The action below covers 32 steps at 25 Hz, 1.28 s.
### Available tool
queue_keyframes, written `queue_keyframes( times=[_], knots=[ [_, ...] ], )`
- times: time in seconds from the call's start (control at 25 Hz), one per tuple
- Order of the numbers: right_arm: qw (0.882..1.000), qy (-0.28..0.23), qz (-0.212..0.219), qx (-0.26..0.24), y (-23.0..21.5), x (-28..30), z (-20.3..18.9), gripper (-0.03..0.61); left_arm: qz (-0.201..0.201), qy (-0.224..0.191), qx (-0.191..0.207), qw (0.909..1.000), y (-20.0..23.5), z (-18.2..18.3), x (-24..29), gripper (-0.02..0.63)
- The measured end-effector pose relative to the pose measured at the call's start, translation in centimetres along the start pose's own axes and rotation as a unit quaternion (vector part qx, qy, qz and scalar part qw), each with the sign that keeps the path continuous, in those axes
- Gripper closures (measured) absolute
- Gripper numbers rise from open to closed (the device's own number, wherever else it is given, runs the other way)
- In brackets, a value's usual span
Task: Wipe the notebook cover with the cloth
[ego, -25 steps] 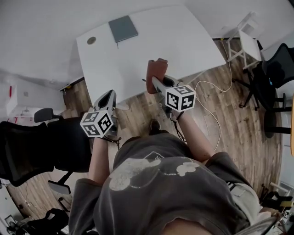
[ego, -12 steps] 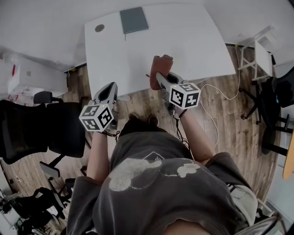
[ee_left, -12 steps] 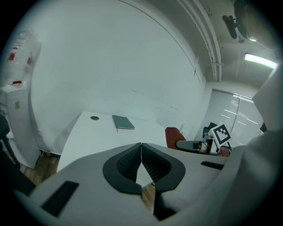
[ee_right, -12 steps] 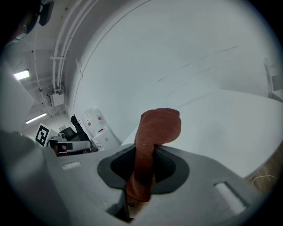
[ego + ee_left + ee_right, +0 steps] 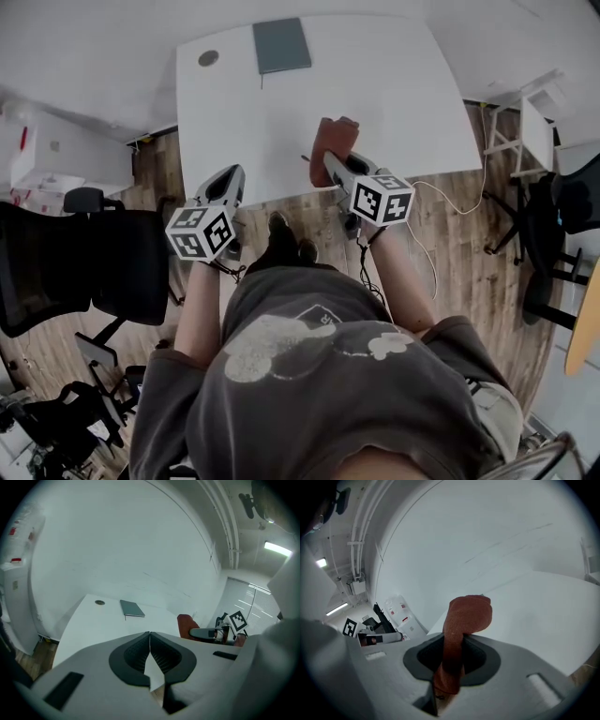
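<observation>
**At the near table edge: cloth clamped, notebook at the far edge**

At the upper centre of the head view, a white table (image 5: 394, 84) is seen from above. The grey notebook (image 5: 282, 45) lies flat and closed at the far edge of the table, at the top of the frame. A small round grommet (image 5: 208, 58) is set in the table surface just left of the notebook.

At the centre of the frame, the right gripper (image 5: 330, 164) is held over the near edge of the table. Its jaws are closed on a rust-red cloth (image 5: 335, 139). In the right gripper view, the cloth is seen pinched between the two pads. Its free end stands up above the jaws and folds over at the top. The cloth is well apart from the notebook, and bare table lies between them.

To the left of centre, the left gripper (image 5: 229, 180) is held at the near table edge, over the wooden floor (image 5: 469, 234). In the left gripper view, its jaws are seen pressed together with nothing between them. The notebook appears in that view beyond the jaws, across the table.

At the left of the head view, a black office chair (image 5: 56, 272) stands on the floor. A white cable (image 5: 429, 253) is seen on the floor at the right.
</observation>
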State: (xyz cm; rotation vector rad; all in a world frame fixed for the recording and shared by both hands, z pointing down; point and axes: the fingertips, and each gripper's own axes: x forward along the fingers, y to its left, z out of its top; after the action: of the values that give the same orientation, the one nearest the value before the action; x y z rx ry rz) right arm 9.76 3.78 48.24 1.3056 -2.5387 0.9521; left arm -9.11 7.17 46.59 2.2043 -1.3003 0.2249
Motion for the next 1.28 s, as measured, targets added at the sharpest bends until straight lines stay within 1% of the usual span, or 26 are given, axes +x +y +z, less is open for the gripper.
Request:
queue_keyframes(
  times=[0.12, 0.28, 0.52, 0.6, 0.72, 0.8, 0.88, 1.0, 1.12, 1.28],
  knots=[
    [1.000, -0.004, -0.002, -0.009, -0.3, 1.1, 1.6, 0.500, -0.013, -0.004, 0.002, 0.9999, 0.3, 1.2, 1.5, 0.620],
    [1.000, -0.001, -0.014, -0.005, -1.4, 2.8, 3.3, 0.500, -0.029, -0.008, 0.003, 0.9995, 1.0, 3.1, 3.8, 0.620],
    [0.999, 0.006, -0.032, -0.009, -2.9, 5.6, 5.7, 0.500, -0.043, -0.003, -0.014, 0.9990, 4.0, 5.5, 7.4, 0.620],
    [0.999, 0.007, -0.043, -0.012, -3.4, 6.5, 6.4, 0.500, -0.051, 0.000, -0.003, 0.9987, 4.8, 6.3, 8.5, 0.620],
    [0.998, 0.003, -0.055, -0.010, -3.9, 7.9, 7.5, 0.500, -0.069, 0.010, 0.025, 0.9972, 5.5, 7.1, 9.9, 0.620],
    [0.998, 0.004, -0.057, -0.008, -4.0, 9.0, 8.1, 0.500, -0.080, 0.013, 0.026, 0.9963, 6.1, 7.5, 10.8, 0.620],
    [0.998, 0.009, -0.063, -0.008, -4.0, 10.0, 8.4, 0.500, -0.088, 0.014, 0.013, 0.9959, 6.8, 8.0, 11.7, 0.620],
    [0.998, 0.014, -0.069, -0.006, -4.2, 10.8, 8.5, 0.500, -0.094, 0.022, -0.002, 0.9953, 7.6, 8.2, 13.1, 0.620],
    [0.997, 0.021, -0.073, -0.002, -5.0, 11.1, 8.5, 0.500, -0.095, 0.028, 0.001, 0.9951, 7.9, 8.4, 14.4, 0.618],
    [0.997, 0.024, -0.072, 0.005, -6.9, 11.3, 9.3, 0.500, -0.084, 0.029, -0.001, 0.9960, 8.0, 8.9, 15.9, 0.620]
  ],
)
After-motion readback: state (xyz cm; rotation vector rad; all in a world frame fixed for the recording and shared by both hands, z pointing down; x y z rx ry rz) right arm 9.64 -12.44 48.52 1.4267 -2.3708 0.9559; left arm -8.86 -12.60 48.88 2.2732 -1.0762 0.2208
